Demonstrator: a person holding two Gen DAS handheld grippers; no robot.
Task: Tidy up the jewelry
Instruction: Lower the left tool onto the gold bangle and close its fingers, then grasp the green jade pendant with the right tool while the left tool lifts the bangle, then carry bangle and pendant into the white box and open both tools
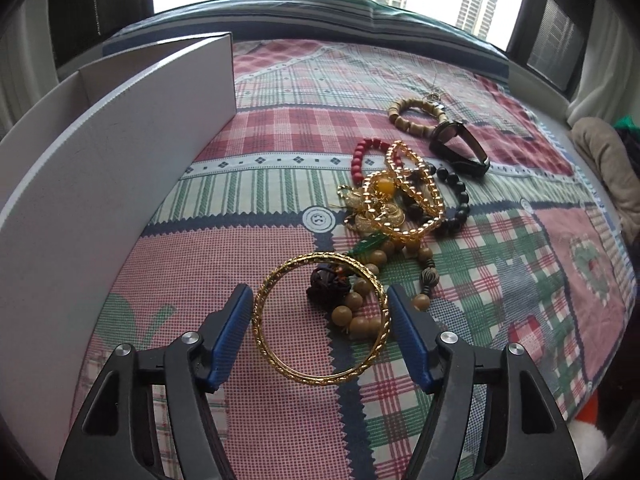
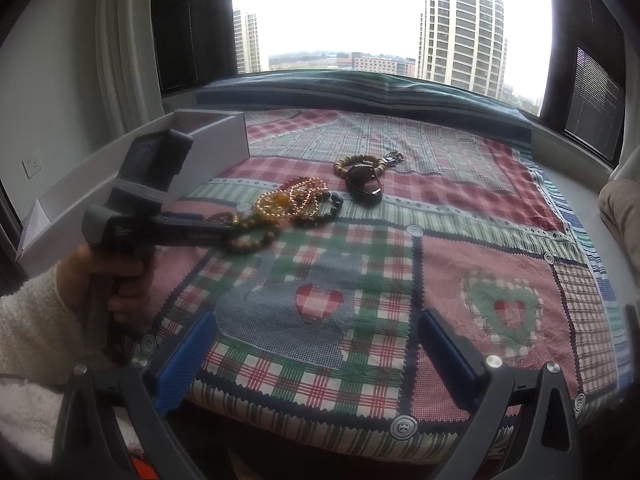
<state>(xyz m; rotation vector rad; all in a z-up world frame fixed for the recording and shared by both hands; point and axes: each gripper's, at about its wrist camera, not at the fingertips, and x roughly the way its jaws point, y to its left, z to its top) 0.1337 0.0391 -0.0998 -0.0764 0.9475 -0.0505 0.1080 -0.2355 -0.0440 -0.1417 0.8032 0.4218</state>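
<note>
A gold bangle lies flat on a patchwork quilt, nearest the viewer, overlapping a string of tan wooden beads. Behind it sits a tangled heap: gold chain bracelets, a red bead bracelet and a black bead bracelet. Farther back lie a light wooden bead bracelet and a black band, touching each other.

High-rise home bedroom, patchwork bedspread, curtained window, apartment towers outside
</note>
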